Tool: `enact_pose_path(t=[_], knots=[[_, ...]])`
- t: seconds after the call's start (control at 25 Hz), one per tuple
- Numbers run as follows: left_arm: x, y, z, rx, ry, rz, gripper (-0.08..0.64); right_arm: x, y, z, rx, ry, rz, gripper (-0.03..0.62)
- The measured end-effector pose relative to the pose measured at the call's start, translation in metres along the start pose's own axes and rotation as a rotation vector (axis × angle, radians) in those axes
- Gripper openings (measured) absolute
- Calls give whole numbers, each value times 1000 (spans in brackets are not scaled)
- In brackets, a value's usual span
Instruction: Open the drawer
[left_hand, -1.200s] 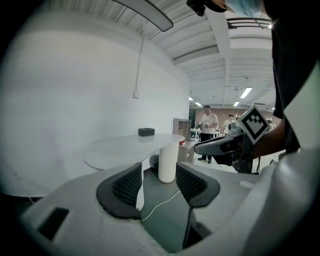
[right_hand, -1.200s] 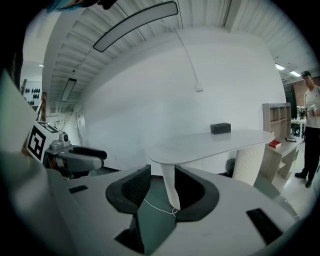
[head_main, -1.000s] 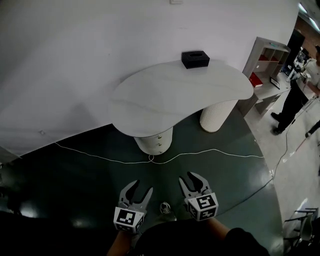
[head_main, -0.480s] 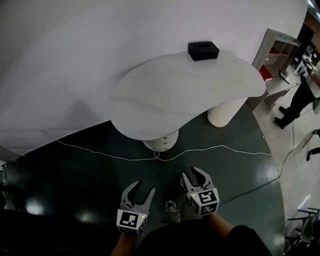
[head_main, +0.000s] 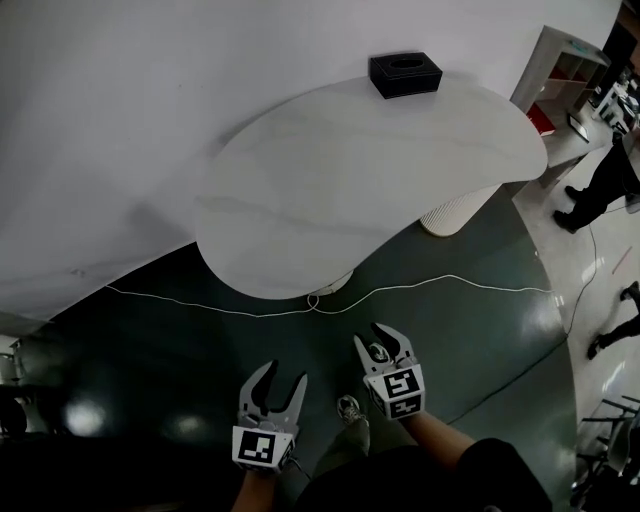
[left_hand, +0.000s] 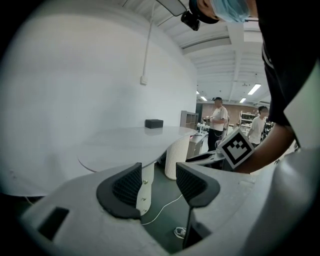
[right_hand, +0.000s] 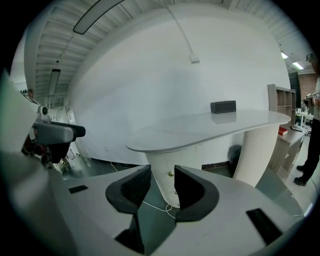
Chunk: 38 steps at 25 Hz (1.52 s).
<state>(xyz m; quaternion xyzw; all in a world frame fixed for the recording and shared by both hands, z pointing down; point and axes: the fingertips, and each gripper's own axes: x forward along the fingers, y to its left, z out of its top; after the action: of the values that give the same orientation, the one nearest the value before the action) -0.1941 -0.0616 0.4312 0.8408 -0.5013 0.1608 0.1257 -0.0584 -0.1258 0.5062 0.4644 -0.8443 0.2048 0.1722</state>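
Observation:
The drawer pedestal (head_main: 328, 284) is a white ribbed column under the white tabletop (head_main: 350, 170), mostly hidden by it in the head view. Its small round knobs (left_hand: 143, 182) show in the left gripper view, and one brass knob (right_hand: 171, 174) in the right gripper view. My left gripper (head_main: 278, 378) hangs open over the dark floor, short of the pedestal. My right gripper (head_main: 380, 344) is open too, slightly further forward, with the knob seen between its jaws but still far off. Neither holds anything.
A black box (head_main: 405, 74) sits at the table's far edge by the white wall. A second ribbed pedestal (head_main: 455, 211) stands to the right. A white cable (head_main: 400, 288) runs across the floor. People (head_main: 608, 180) and a shelf unit (head_main: 560, 62) are at far right.
Both grippers have moved forward and lower towards the table. The tabletop looms larger in the head view and now covers most of the drawer pedestal. Jaws stay open.

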Motion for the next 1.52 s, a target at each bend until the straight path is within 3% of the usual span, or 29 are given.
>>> enact_pose_path(t=[0.16, 0.44, 0.76, 1.0, 1.52], knots=[[23, 6, -9, 18, 71, -33, 209, 35, -11, -16, 13, 21, -4, 140], [54, 11, -19, 43, 100, -40, 209, 99, -27, -50, 2, 68, 36, 140], [78, 9, -24, 51, 122, -65, 209, 163, -38, -80, -133, 91, 32, 153], [81, 10, -47, 65, 175, -68, 209, 212, -40, -91, -138, 91, 27, 164], [78, -7, -75, 22, 228, -64, 209, 250, -45, -97, -157, 102, -37, 167]])
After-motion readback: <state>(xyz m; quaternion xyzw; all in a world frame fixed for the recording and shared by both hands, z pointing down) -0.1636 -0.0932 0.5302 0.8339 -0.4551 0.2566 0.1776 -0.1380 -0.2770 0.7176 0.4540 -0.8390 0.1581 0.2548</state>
